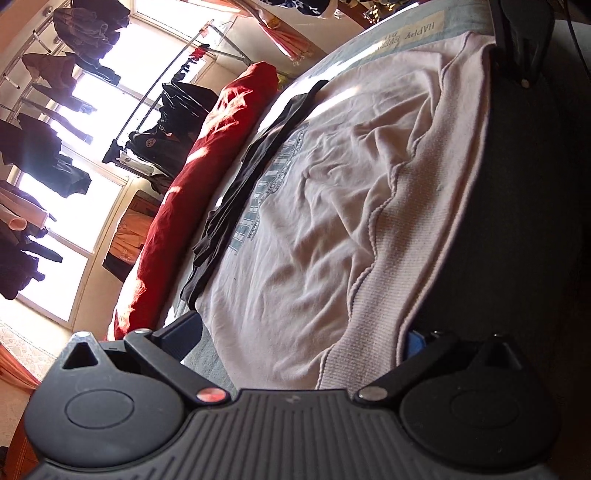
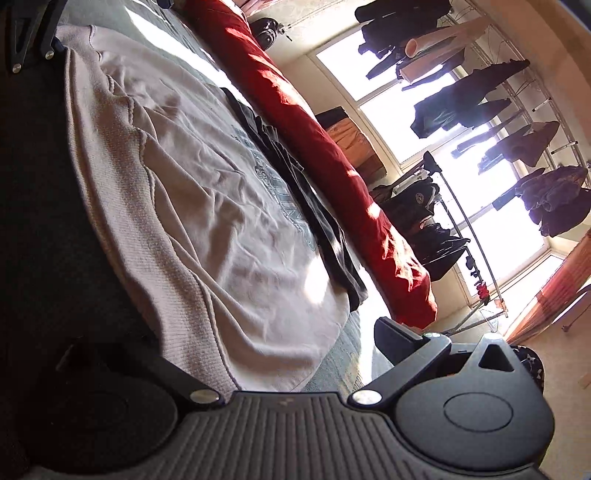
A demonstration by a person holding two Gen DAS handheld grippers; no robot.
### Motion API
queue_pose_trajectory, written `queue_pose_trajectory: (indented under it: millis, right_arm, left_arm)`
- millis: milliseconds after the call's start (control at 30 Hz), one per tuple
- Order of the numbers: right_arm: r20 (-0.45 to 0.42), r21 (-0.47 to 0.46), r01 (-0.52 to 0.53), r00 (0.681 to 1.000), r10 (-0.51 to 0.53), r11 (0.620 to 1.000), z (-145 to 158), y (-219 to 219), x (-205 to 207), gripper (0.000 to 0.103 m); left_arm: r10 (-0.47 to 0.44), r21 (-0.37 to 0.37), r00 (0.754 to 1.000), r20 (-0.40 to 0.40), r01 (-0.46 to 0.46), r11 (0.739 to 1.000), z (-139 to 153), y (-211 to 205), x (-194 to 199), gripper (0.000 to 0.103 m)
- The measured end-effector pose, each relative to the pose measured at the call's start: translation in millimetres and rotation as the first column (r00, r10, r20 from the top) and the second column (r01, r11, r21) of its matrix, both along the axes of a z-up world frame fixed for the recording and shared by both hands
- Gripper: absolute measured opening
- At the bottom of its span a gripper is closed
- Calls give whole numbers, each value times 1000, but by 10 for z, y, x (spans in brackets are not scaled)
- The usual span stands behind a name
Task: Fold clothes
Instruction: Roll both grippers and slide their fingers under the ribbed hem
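Here a pale pink sweatshirt [image 1: 332, 206] lies spread on the bed [image 1: 391, 33], print side up, with its ribbed hem at the near edge of the mattress. The left claw [image 1: 299, 343] sits at one end of that hem with its jaws spread wide, one finger [image 1: 181, 332] on the bed side and the other down at the mattress edge, the hem lying between them; it grips nothing. A dark garment [image 1: 255, 177] lies along the sweatshirt's far side, touching it, and beyond that runs a long red roll of bedding [image 1: 207, 173]. Past the bed, dark clothes hang on a rack [image 1: 162, 99] before bright windows. The right claw [image 2: 236, 350] is at the hem's other end, likewise wide open, its visible finger [image 2: 399, 339] just beside the sweatshirt's corner.
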State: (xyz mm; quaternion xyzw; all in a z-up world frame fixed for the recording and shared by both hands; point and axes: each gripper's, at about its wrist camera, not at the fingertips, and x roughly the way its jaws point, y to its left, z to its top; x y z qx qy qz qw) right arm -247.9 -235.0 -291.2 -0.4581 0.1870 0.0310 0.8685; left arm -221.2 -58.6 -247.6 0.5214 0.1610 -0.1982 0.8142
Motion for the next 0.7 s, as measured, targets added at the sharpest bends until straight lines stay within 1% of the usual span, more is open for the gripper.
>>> queue_pose_trajectory:
  millis: [167,233,300,367,467,533,633,700]
  right_arm:
    - [4,11,-33,999,33,999,20,121,-7,103]
    - [1,11,-61,998,61,998,29,208,2,103]
    - [-12,-17,-85,996,85,996,22,242,11,103]
    - [-18,-44,-88,996,87,995,8,189,-13,103]
    - [-33,-55,-54,998,52,997,23,11,-19,103]
    - [-46,-60,-36,998,33,998,41,-110,-9,103]
    - [-75,-60,-56,996,52,997,69,-68,-8,103]
    - [-94,-59,-71,993,65,996,87,-36,-7,103]
  left_arm:
    - [-51,23,999,8,51,998,-5,-178,22,102]
    - [-81,50,997,3,81,995,-39,-235,13,102]
    - [-102,81,995,1,102,991,-70,-234,-2,102]
    - [-105,105,995,-4,104,989,-80,-167,1,102]
    - [-74,110,997,-17,76,991,-62,-39,54,102]
    - [-72,111,997,-19,73,991,-60,-35,75,102]
    - [-82,111,996,-16,84,990,-60,-77,94,102]
    - [-100,109,995,-28,102,989,-57,-124,85,102]
